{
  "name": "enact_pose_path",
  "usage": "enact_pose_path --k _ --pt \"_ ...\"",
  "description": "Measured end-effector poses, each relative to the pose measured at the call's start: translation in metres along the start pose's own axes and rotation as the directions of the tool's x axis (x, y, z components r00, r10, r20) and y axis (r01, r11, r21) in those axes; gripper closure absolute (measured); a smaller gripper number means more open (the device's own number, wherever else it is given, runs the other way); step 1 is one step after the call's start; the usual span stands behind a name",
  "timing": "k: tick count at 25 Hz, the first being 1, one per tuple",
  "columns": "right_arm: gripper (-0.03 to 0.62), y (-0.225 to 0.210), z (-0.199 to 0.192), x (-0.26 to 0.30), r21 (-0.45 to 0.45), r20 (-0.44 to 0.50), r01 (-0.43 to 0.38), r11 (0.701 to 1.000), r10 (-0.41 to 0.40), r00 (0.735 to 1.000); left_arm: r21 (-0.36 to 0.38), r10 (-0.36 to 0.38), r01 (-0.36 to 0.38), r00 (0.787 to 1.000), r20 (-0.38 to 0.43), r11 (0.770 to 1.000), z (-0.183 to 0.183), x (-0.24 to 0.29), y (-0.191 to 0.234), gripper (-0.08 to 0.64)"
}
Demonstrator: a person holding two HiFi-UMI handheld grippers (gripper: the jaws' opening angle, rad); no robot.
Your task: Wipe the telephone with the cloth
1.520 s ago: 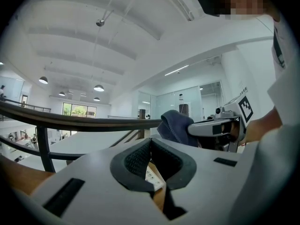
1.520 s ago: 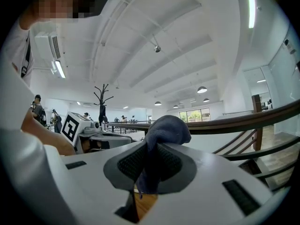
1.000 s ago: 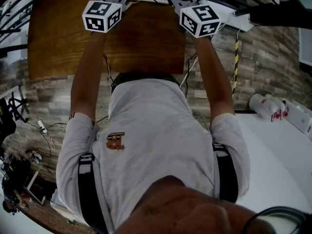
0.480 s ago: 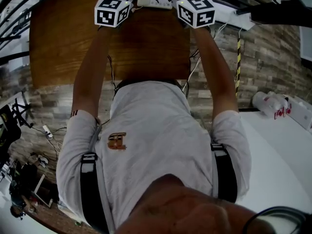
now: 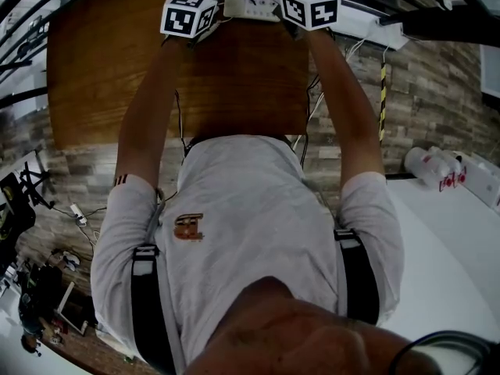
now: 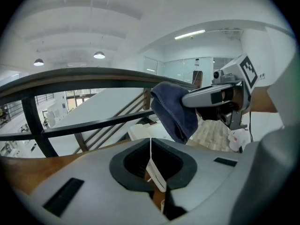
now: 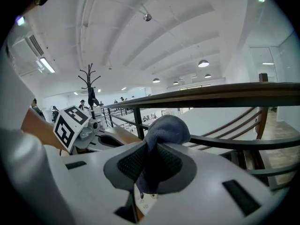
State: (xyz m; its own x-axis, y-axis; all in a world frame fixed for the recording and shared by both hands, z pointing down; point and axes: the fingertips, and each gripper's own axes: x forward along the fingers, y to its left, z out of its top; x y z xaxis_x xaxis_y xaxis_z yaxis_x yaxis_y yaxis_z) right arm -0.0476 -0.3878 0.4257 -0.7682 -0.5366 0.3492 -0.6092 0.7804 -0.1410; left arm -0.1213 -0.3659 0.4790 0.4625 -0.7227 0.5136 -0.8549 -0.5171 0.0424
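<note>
Spanning the far half of the head view, a brown wooden table [image 5: 117,69] is the largest item, set on a floor of stone-pattern tiles [image 5: 437,92]. Next, the person's white shirt [image 5: 250,233] fills the near middle, crossed by two black harness straps [image 5: 144,303], with both bare arms stretched out over the table. A dark handrail [image 6: 93,76] runs across behind the far edge of the table. The white telephone [image 5: 250,2] sits at the far edge of the table, between the two grippers and partly cut off by the top of the head view. Left gripper [image 6: 150,143]: jaws clenched pad against pad, with nothing gripped between them; its marker cube [image 5: 189,16] lies just left of the telephone. Right gripper [image 7: 151,158]: jaws grasping the dark blue cloth [image 7: 161,130], which is bunched in a rounded lump above the pads while a fold hangs below them; its marker cube [image 5: 310,6] lies just right of the telephone. From the left gripper view, the cloth droops from the right gripper's tips, near the left gripper.
</note>
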Motion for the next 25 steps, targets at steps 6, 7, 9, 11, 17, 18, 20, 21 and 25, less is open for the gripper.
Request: enact_pose_path --k 6,7,9,11,17,18,20,21,25 --pt "0.520 -0.017 -0.008 0.023 0.009 -0.053 0.002 1.000 -0.002 0.999 -0.040 -0.022 0.019 0.998 -0.061 0.999 -0.010 0.022 0.009 0.529" --pt "0.520 -0.020 -0.009 0.025 0.009 -0.061 0.001 1.000 -0.001 0.998 -0.050 -0.029 0.025 0.997 -0.072 0.998 -0.011 0.025 0.009 0.502" --pt "0.520 -0.026 -0.011 0.031 0.009 -0.076 -0.004 1.000 0.005 0.997 -0.073 -0.043 0.036 0.994 -0.097 0.997 -0.016 0.033 0.009 0.463" --pt "0.520 -0.030 -0.012 0.037 0.002 -0.098 -0.010 1.000 0.010 0.995 -0.082 -0.047 0.037 0.991 -0.126 0.996 -0.023 0.041 0.010 0.456" --pt "0.520 -0.040 -0.020 0.053 -0.013 -0.172 -0.035 0.999 0.032 0.985 -0.102 -0.069 0.049 0.979 -0.193 0.994 -0.035 0.056 0.013 0.453" --pt "0.520 -0.042 -0.021 0.055 -0.009 -0.178 -0.040 0.999 0.038 0.983 -0.107 -0.073 0.053 0.978 -0.196 0.993 -0.035 0.058 0.014 0.453" --pt "0.520 -0.043 -0.024 0.060 -0.002 -0.189 -0.051 0.999 0.050 0.981 -0.118 -0.081 0.058 0.977 -0.199 0.991 -0.035 0.062 0.015 0.453" --pt "0.520 -0.044 -0.025 0.062 0.002 -0.196 -0.057 0.998 0.056 0.979 -0.123 -0.084 0.060 0.976 -0.201 0.991 -0.035 0.064 0.016 0.453" --pt "0.520 -0.046 -0.031 0.074 0.006 -0.227 -0.074 0.997 0.074 0.971 -0.135 -0.102 0.075 0.973 -0.206 0.988 -0.035 0.069 0.018 0.453"
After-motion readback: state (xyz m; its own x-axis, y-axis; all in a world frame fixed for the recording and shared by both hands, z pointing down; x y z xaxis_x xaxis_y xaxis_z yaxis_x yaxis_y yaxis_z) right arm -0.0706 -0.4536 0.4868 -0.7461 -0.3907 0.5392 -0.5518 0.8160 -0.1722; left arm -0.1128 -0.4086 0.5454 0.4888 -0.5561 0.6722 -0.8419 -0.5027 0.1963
